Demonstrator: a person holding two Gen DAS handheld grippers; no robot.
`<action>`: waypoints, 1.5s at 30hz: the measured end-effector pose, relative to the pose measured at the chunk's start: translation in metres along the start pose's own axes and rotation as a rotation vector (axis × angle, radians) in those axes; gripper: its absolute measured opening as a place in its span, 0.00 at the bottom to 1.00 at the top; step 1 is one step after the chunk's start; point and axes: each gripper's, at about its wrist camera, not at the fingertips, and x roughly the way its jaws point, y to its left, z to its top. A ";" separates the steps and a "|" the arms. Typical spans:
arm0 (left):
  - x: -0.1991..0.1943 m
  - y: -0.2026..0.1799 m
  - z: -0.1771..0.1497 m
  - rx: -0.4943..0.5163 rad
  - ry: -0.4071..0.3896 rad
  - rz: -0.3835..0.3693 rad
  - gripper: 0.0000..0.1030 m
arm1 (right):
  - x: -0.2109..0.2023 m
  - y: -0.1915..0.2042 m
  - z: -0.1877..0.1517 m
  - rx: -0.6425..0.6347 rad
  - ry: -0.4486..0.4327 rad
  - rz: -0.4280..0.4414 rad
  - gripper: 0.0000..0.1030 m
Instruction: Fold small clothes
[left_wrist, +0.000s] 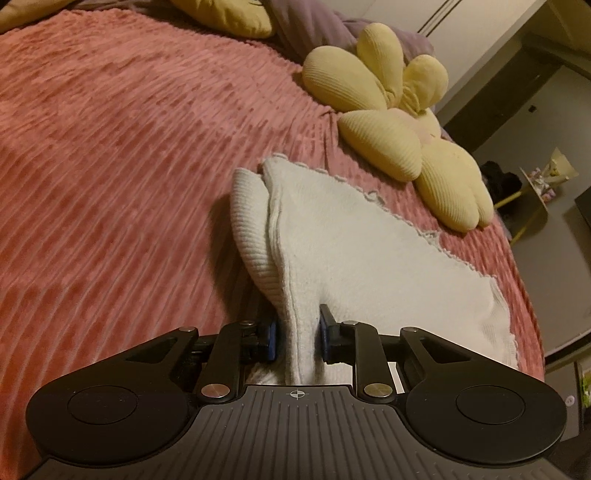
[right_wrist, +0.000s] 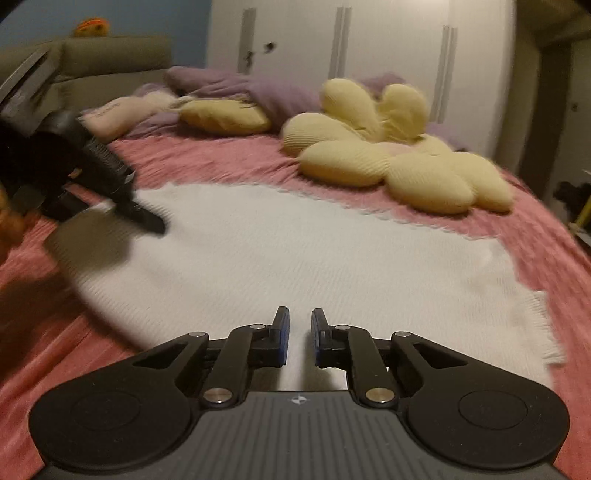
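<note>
A white knit garment (left_wrist: 351, 240) lies on a pink ribbed bedspread (left_wrist: 110, 147). My left gripper (left_wrist: 297, 325) is shut on a bunched fold of its near end, and the cloth rises between the blue pads. In the right wrist view the garment (right_wrist: 295, 251) is spread flat and wide. My right gripper (right_wrist: 299, 321) sits low over its near part, jaws nearly together with white cloth showing in the narrow gap. Whether the pads press on it I cannot tell. The left gripper (right_wrist: 122, 192) shows there as a blurred black shape at the garment's left end.
A yellow flower-shaped cushion (right_wrist: 388, 158) lies just beyond the garment, and in the left wrist view that cushion (left_wrist: 388, 122) is to the right. Purple bedding (right_wrist: 258, 88) and another yellow pillow (right_wrist: 225, 116) are heaped at the head. White wardrobe doors (right_wrist: 369, 55) stand behind. The bed's edge (left_wrist: 532, 295) drops off at right.
</note>
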 end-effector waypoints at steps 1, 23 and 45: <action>0.000 0.001 0.000 -0.006 0.002 0.001 0.23 | 0.008 0.002 -0.004 -0.006 0.047 0.012 0.12; 0.050 -0.193 -0.053 0.387 0.072 -0.084 0.26 | -0.081 -0.135 -0.027 0.413 -0.049 -0.122 0.33; -0.007 -0.099 -0.092 0.300 -0.086 0.138 0.81 | -0.014 -0.151 -0.007 0.689 0.121 0.277 0.62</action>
